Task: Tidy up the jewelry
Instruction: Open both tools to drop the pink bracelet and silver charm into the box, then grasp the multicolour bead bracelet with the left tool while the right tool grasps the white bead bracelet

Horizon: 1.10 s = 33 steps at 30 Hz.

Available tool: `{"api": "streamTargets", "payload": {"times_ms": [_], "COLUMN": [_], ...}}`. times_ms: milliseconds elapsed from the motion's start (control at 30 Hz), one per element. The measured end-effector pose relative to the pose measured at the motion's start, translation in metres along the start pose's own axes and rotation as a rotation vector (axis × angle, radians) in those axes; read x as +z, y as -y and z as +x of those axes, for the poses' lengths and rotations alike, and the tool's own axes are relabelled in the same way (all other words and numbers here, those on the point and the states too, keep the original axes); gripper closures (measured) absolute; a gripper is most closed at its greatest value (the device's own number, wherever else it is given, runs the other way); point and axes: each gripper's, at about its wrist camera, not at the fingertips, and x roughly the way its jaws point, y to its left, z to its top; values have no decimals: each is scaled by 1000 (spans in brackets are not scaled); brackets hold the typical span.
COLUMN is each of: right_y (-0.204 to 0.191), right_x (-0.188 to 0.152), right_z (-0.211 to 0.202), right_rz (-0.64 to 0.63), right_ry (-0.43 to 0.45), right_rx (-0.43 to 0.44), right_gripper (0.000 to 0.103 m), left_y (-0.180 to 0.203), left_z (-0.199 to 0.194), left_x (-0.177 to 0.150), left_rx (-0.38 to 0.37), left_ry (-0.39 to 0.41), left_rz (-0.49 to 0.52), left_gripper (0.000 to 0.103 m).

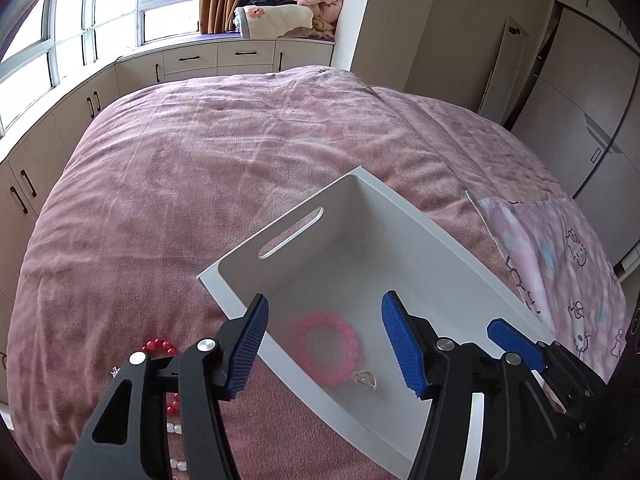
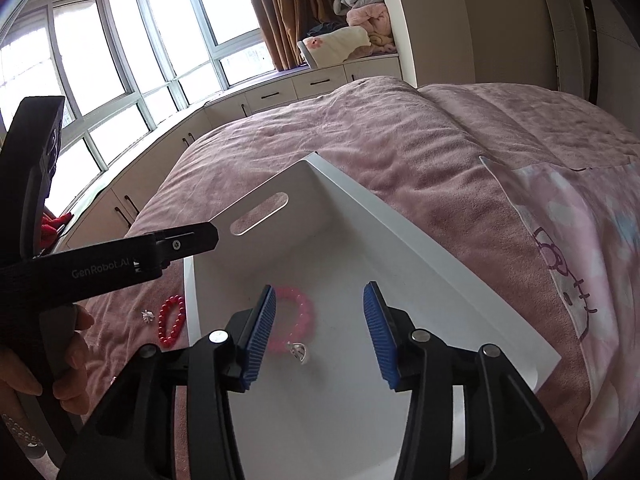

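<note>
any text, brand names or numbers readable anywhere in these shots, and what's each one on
"GenRobot.AI" in pale letters on the black body of the left gripper, seen from the right wrist view; its last letter is partly cut off.
The pink cartoon-cat blanket at the right of the bed carries drawings only, no readable words.
Nothing is written on the white plastic bin or on the pink bead bracelet.

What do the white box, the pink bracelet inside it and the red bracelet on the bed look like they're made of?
White box: probably matte plastic or painted board; smooth, thin walls with a cut handle slot.
Pink bracelet: translucent round beads, likely glass, resin or plastic, with a small silvery charm that looks like metal.
Red bracelet: glossy opaque beads with bright highlights, likely plastic or glass.
Bed cover: soft plush fabric.
</note>
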Motion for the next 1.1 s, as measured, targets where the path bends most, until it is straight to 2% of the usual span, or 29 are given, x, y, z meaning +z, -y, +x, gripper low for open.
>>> {"api": "streamTargets", "payload": {"times_ms": [67, 100, 133, 233, 367, 600, 833, 967, 1100], "right_y": [-9, -15, -21, -43, -71, -123, -173, -189, -195], "right_x": [1, 2, 2, 0, -6, -31, -69, -87, -96], "right_z": [-5, -9, -13, -26, -33, -25, 6, 24, 45], "right_rz": [-31, -49, -70, -142, -237, -424, -621, -689, -705], "right_ry": [34, 57, 83, 162, 224, 238, 137, 78, 15], "right_rx": [16, 20, 24, 53, 65, 91, 92, 93, 85], "right_gripper": [51, 44, 36, 27, 25, 24, 24, 24, 25], "left_y": [-16, -25, -35, -66, -103, -154, -179, -190, -195], "left_z": [-15, -24, -32, -54, -80, -106, -102, -94, -81], "left_x": [-3, -6, -8, -19, -40, -89, -136, -154, -164], "left_rx": [22, 38, 52, 104, 175, 269, 337, 328, 300], "left_ry": [31, 47, 61, 90, 122, 121, 76, 46, -32], "left_rz": [-12, -20, -29, -56, -75, -77, -32, -17, 13], "left_gripper": [28, 24, 22, 19, 14, 12, 12, 12, 12]}}
